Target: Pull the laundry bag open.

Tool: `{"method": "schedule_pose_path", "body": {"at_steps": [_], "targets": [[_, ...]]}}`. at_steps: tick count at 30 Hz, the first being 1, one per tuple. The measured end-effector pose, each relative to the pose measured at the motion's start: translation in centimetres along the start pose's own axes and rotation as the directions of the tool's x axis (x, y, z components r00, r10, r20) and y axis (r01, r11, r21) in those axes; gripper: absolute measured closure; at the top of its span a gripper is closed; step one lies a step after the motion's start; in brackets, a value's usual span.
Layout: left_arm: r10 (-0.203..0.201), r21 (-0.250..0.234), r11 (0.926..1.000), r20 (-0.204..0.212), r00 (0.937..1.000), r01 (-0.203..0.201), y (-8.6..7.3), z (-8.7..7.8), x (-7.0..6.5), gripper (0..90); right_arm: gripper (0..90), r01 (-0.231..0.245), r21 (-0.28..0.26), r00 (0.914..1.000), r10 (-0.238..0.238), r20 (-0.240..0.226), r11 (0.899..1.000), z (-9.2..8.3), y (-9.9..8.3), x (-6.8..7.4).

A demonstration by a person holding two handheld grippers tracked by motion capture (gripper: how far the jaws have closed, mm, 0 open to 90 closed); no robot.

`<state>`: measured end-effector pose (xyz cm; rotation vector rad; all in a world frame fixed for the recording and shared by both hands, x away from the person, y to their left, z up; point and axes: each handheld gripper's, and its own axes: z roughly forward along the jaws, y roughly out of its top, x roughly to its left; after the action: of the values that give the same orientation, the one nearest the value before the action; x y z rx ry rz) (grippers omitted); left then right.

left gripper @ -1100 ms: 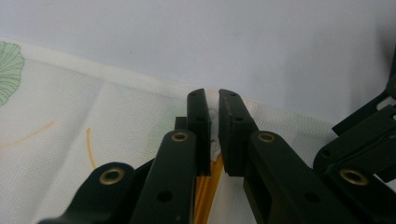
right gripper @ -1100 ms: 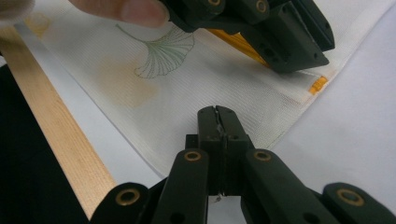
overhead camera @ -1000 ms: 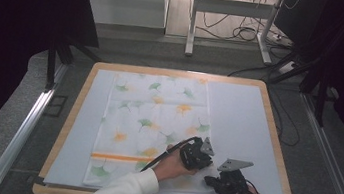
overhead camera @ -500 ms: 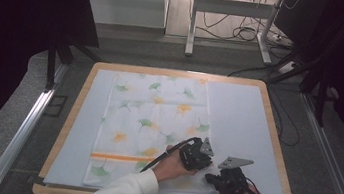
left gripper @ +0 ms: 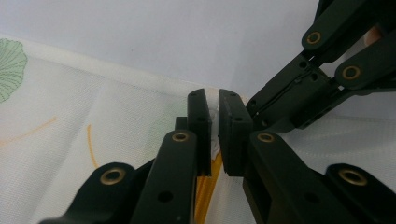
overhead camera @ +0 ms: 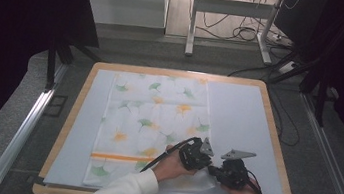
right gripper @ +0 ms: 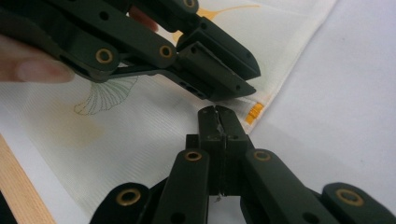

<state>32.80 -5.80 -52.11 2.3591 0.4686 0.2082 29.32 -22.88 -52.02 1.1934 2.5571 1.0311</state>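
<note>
A white cloth printed with green and yellow leaves and an orange stripe lies flat on the pale mat. Both grippers meet at its near right corner. My left gripper comes in from the left, and its jaws pinch a small fold of the cloth with a thin gap left between them. My right gripper faces it from the right. Its jaws are pressed together on a thin sliver of the cloth's edge, just by the orange-striped corner. The left gripper shows right above it.
The mat covers a wood-rimmed table. Bare mat lies to the right of the cloth and along its left side. Table legs and cables stand on the floor beyond the far edge. Metal rails run along both sides.
</note>
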Motion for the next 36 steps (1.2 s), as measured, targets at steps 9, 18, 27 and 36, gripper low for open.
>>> {"method": "schedule_pose_path", "body": {"at_steps": [9, 18, 27, 36], "targets": [[0.009, 0.010, 0.9999, -0.007, 0.9999, -0.009, -0.1, -0.2, 0.0, 84.7, 89.5, -0.046, 0.005, 0.9985, 0.046, -0.031, 0.999, 0.0, 0.0, -0.5], [0.012, 0.026, 0.9996, -0.002, 0.9999, -0.011, -0.1, -0.3, 0.1, 84.6, 89.6, -0.052, 0.011, 0.9979, 0.053, -0.038, 0.999, 0.0, 0.0, -0.6], [0.012, 0.044, 0.9990, -0.008, 0.9999, -0.012, -0.6, -0.8, 0.5, 84.6, 89.6, -0.051, 0.013, 0.9979, 0.052, -0.038, 0.999, 0.0, 0.0, -0.6], [0.002, 0.046, 0.9989, -0.001, 1.0000, -0.002, -1.5, -1.4, 0.9, 84.6, 89.6, -0.057, 0.006, 0.9976, 0.057, -0.038, 0.998, 0.0, 0.0, -0.6]]}}
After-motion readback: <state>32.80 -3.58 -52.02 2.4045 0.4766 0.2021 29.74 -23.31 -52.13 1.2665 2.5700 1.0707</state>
